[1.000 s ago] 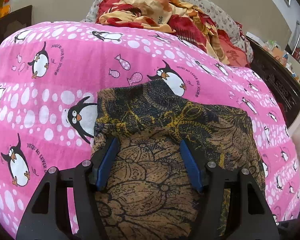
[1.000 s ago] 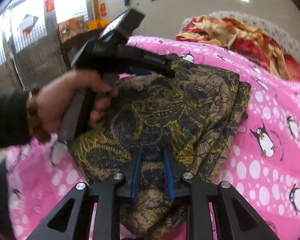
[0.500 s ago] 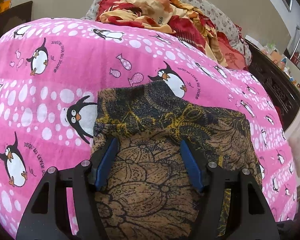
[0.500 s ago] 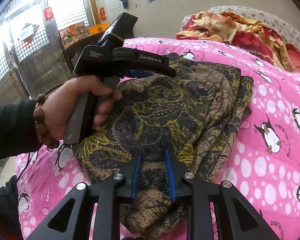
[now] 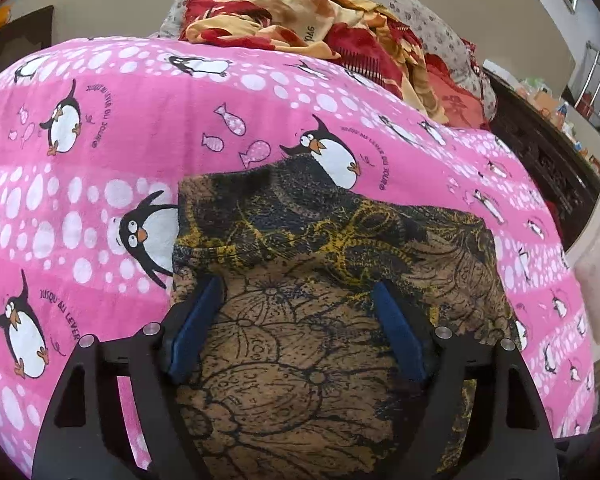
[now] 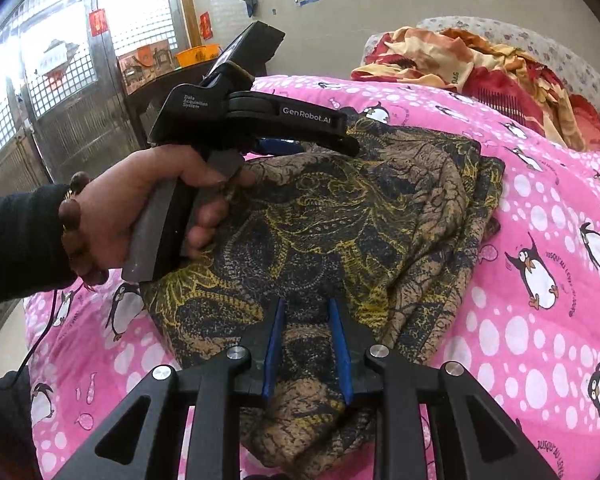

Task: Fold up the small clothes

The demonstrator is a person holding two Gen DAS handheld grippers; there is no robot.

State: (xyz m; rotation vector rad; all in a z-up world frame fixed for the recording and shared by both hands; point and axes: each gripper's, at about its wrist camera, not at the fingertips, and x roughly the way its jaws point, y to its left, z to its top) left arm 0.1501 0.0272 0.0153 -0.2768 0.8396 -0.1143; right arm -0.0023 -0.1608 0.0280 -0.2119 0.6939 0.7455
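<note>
On pink bedsheet [image 5: 148, 128], folded garment [image 5: 320, 248], left gripper [image 5: 296, 292] jaws opening, clear margins

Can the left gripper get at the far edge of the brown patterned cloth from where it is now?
Probably yes. The left gripper hangs over the near part of the brown patterned cloth, its jaws opening with nothing pinched. The far edge lies flat and bare on the pink penguin blanket, nothing blocking the way.

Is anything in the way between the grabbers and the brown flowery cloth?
Nothing visible is. The left gripper sits right over the folded cloth on the pink penguin blanket, its jaws opening with cloth between them. The right gripper is already pinching a bunch of the same cloth.
</note>
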